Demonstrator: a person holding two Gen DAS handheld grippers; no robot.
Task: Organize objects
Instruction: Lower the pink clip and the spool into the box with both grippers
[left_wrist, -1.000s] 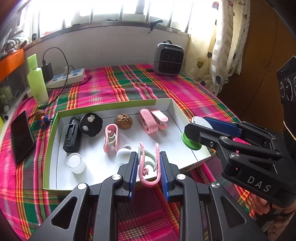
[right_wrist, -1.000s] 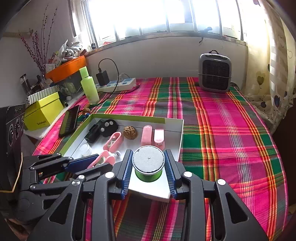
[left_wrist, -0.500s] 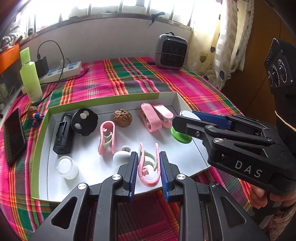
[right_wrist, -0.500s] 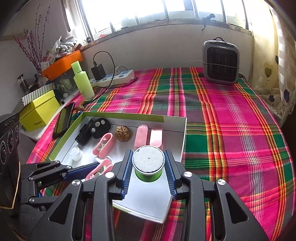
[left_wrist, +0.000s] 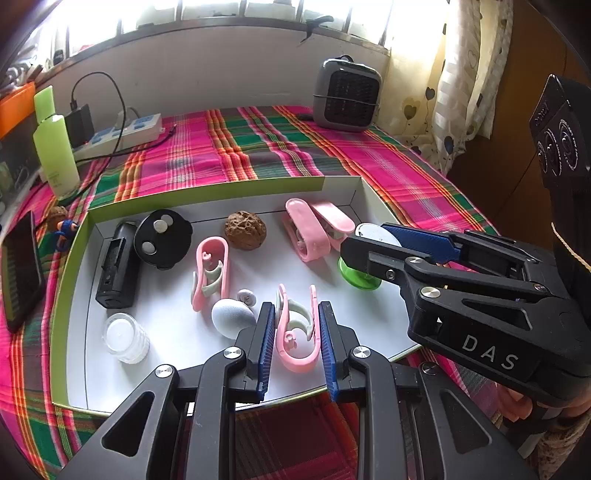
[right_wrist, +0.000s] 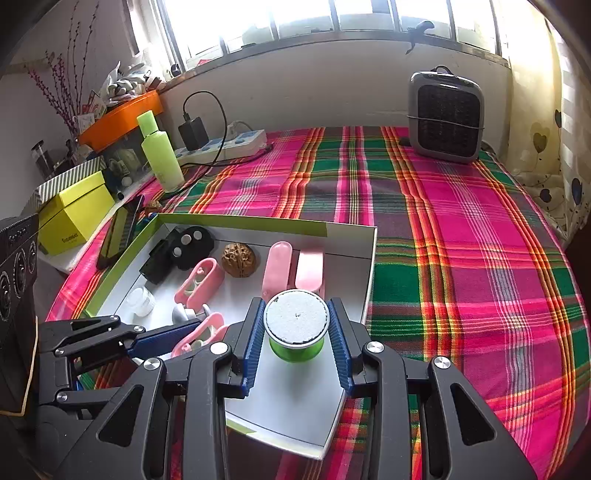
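Left wrist view, bottom centre: the left gripper (left_wrist: 294, 332), black angular frame with ribbed blue pads, is closed on a pink plastic clip (left_wrist: 295, 334), a curved loop with a pale grey inner spring, held over the near part of a shallow cardboard tray (left_wrist: 75, 258) with a white floor and lime-green rim. At mid right of that frame the right gripper (left_wrist: 373, 243) reaches in. Right wrist view, lower centre, shows its pads pressed narrow against a green spool (right_wrist: 296, 328), a short cylinder with a rough white top, at the tray's near right corner. Just beyond the left pads lie a smooth grey egg-shaped piece (left_wrist: 232, 316) and a clear ribbed jar (left_wrist: 125, 338). Further in sit a second pink clip (left_wrist: 209, 273), a wrinkled brown walnut (left_wrist: 245, 230), a glossy pink stapler-like clamp (left_wrist: 314, 229), a round black disc (left_wrist: 162, 238) and a black box (left_wrist: 117, 269). Beyond the tray, a plaid woven cloth (right_wrist: 461, 236) stretches to a grey grilled heater (right_wrist: 446, 117), upper right.
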